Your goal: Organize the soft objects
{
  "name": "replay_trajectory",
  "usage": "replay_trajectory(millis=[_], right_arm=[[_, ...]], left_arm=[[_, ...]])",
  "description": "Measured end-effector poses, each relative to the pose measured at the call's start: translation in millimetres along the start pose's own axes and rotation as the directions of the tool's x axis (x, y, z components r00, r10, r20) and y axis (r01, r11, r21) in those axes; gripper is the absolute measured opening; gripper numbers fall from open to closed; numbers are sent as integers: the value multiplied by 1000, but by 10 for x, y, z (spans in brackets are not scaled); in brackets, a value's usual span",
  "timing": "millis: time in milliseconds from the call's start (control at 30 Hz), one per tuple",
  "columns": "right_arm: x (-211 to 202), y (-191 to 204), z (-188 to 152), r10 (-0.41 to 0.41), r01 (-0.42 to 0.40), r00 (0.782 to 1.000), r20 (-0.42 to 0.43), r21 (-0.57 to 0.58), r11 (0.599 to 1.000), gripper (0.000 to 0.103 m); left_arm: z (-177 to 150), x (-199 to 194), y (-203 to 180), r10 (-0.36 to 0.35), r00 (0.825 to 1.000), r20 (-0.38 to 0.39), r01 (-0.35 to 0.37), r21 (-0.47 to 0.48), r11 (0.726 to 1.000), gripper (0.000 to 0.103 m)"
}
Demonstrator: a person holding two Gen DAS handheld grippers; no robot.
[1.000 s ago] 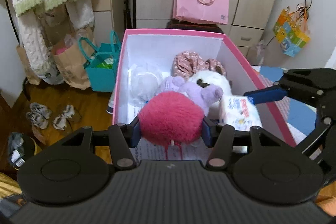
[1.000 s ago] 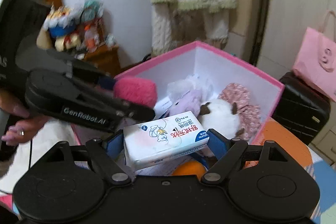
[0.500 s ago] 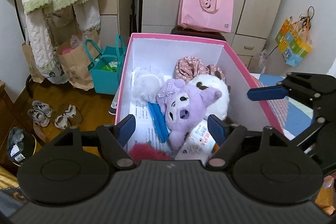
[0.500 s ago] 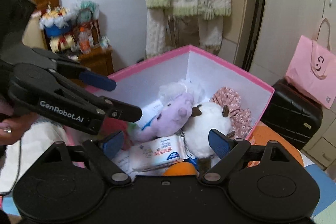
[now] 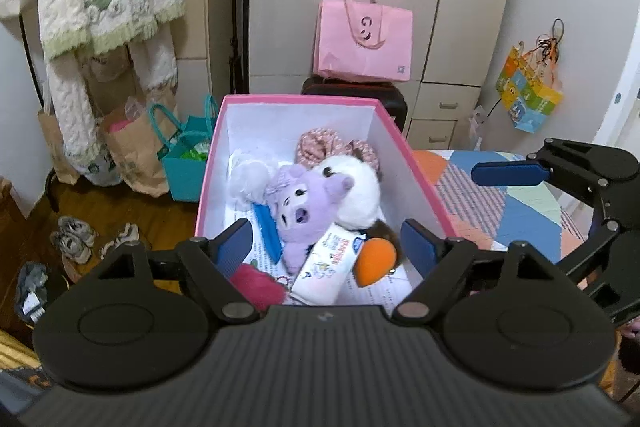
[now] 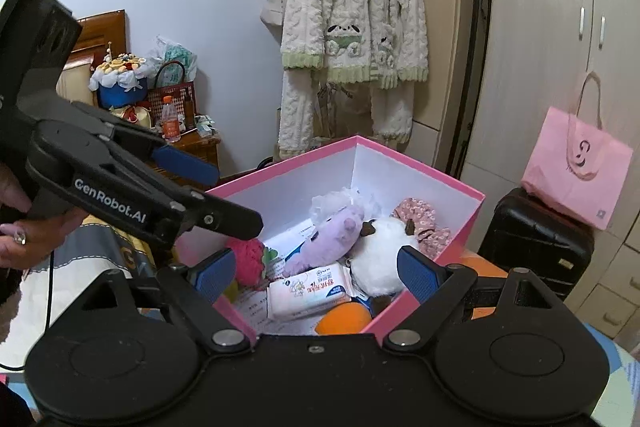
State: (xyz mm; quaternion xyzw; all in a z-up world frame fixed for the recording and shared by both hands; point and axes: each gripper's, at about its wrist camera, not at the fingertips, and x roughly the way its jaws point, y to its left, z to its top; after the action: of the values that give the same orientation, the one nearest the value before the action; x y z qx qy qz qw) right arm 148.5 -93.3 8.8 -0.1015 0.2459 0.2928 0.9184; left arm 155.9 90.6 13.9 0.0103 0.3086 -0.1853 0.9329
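A pink box (image 5: 412, 167) (image 6: 460, 183) with white inner walls holds soft things: a purple plush (image 5: 296, 203) (image 6: 328, 239), a white plush (image 5: 356, 191) (image 6: 380, 255), a pink fluffy ball (image 5: 256, 287) (image 6: 250, 261), a tissue pack (image 5: 328, 269) (image 6: 310, 291), an orange ball (image 5: 374, 261) (image 6: 344, 319) and floral fabric (image 5: 320, 145). My left gripper (image 5: 326, 241) is open and empty above the box's near end. My right gripper (image 6: 316, 275) is open and empty over the box, and shows at the right of the left wrist view (image 5: 568, 179).
A pink bag (image 5: 362, 43) sits on a black suitcase (image 6: 536, 239) behind the box. Paper and teal bags (image 5: 180, 155) and shoes (image 5: 76, 239) are on the floor at left. A patchwork cover (image 5: 500, 203) lies to the right. A knit jacket (image 6: 352, 15) hangs behind.
Both grippers opened: the left dropped the pink fluffy ball and the right dropped the tissue pack into the box. Both then drew back and up from the box.
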Motion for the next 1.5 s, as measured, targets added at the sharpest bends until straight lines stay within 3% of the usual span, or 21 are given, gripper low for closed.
replay_trajectory(millis=[333, 467, 567, 667, 767, 833, 900, 1000, 1100, 1300, 1500], right_arm=[[-555, -39, -100, -61, 60, 997, 42, 42, 997, 91], [-777, -58, -156, -96, 91, 993, 66, 76, 993, 95], [-934, -42, -220, -142, 134, 987, 80, 94, 986, 98], [-1041, -69, -300, -176, 165, 981, 78, 133, 977, 103], [-1099, -62, -362, -275, 263, 961, 37, 200, 944, 103], [-1108, -26, -414, -357, 347, 934, 4, 230, 909, 103], [-1105, 23, -438, -412, 405, 911, -23, 235, 884, 103], [-1143, 85, -458, -428, 428, 902, -54, 241, 871, 103], [-1231, 157, -478, -463, 452, 886, -18, 259, 854, 103], [-1308, 234, -544, -539, 521, 843, -8, 264, 812, 103], [-1401, 119, -687, -529, 503, 847, -43, 385, 774, 103]], left_arm=[[3, -440, -224, -3, 998, 67, 2, 15, 1000, 86], [-17, -579, -375, -7, 996, 86, 4, 38, 999, 94], [-21, -635, -429, -35, 997, 71, 34, 14, 999, 103], [-25, -630, -444, -34, 999, 35, 35, -26, 999, 103], [-70, -589, -521, 68, 998, 6, -68, -31, 997, 103], [-146, -583, -622, 144, 989, 31, -144, 2, 990, 103], [-228, -576, -708, 167, 984, 65, -171, 53, 984, 103], [-291, -592, -805, 160, 986, 54, -164, 96, 982, 103], [-348, -665, -866, 133, 989, 59, -138, 109, 984, 103], [-430, -712, -933, 147, 984, 99, -154, 73, 985, 103], [-503, -683, -927, 157, 981, 110, -163, 45, 986, 103]])
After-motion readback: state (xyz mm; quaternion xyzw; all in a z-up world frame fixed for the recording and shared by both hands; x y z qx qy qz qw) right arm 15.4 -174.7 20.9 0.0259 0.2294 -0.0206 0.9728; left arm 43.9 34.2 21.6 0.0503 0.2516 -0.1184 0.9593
